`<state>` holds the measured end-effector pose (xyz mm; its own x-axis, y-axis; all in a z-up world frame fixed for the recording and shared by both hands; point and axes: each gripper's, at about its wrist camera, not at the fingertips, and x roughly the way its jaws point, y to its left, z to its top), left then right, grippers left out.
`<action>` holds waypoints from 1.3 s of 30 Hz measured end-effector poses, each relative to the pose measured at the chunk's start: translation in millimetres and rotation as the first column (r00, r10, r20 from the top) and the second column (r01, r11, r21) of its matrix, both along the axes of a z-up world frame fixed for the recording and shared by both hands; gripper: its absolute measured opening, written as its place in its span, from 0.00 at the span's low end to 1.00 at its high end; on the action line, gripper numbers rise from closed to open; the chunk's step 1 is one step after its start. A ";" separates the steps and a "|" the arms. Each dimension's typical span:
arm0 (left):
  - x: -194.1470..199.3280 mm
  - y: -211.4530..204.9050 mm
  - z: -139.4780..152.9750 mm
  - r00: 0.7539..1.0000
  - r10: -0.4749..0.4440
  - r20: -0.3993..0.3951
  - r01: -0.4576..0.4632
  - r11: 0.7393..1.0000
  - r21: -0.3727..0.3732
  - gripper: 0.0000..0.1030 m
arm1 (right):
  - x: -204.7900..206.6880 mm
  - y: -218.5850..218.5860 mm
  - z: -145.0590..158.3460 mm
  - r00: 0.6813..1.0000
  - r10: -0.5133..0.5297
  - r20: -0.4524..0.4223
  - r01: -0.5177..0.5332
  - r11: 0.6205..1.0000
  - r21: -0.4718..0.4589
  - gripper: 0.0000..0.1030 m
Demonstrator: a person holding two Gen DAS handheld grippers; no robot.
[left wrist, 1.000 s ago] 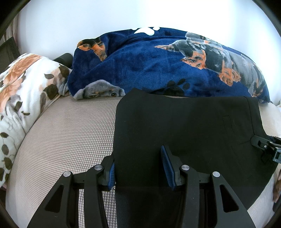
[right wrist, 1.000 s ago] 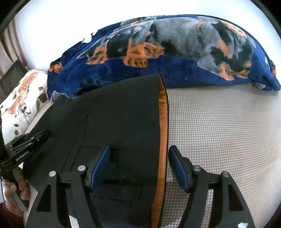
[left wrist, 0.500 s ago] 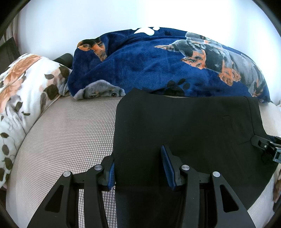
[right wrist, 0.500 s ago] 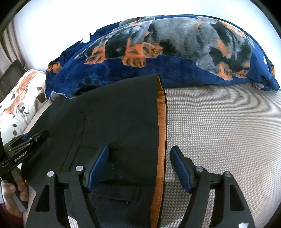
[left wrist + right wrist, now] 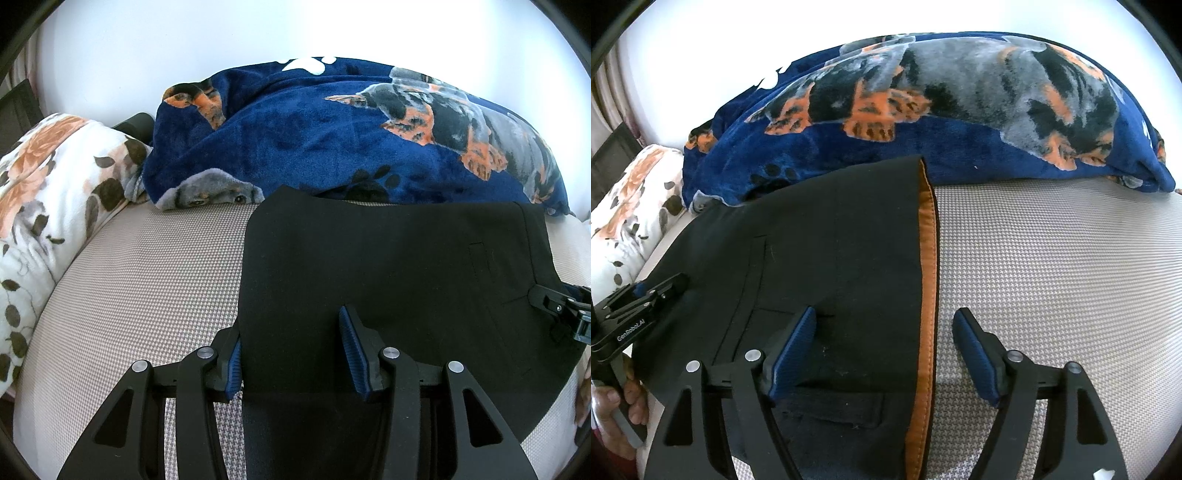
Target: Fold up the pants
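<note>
Bed surface (image 5: 147, 288): beige, fine houndstooth weave. Blanket (image 5: 332, 136): navy fleece printed with dogs and paw marks, heaped along the far edge. Pillow (image 5: 48, 192): white, floral print with orange blooms and dark leaves, at far left. Wall (image 5: 221, 33): plain white, brightly lit.

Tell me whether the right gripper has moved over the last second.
Yes. The right gripper opened slightly; its right finger slid further from the pants' orange waistband across the mattress.
</note>
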<state>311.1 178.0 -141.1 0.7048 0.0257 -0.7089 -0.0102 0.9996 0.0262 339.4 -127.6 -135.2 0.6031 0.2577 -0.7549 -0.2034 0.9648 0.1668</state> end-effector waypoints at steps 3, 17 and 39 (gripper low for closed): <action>0.0 0.1 0.1 1.000 0.000 0.000 0.000 1.000 0.001 0.47 | 0.1 0.1 0.1 1.000 -0.003 0.001 0.003 1.000 -0.005 0.71; 0.0 0.2 0.0 1.000 0.001 0.000 -0.001 1.000 0.001 0.47 | -0.1 1.4 0.7 1.000 -0.013 0.002 0.013 1.000 -0.018 0.74; 0.0 0.4 -0.1 1.000 0.002 0.000 -0.002 1.000 0.003 0.47 | -1.4 1.9 0.9 1.000 -0.016 0.006 0.016 1.000 -0.024 0.76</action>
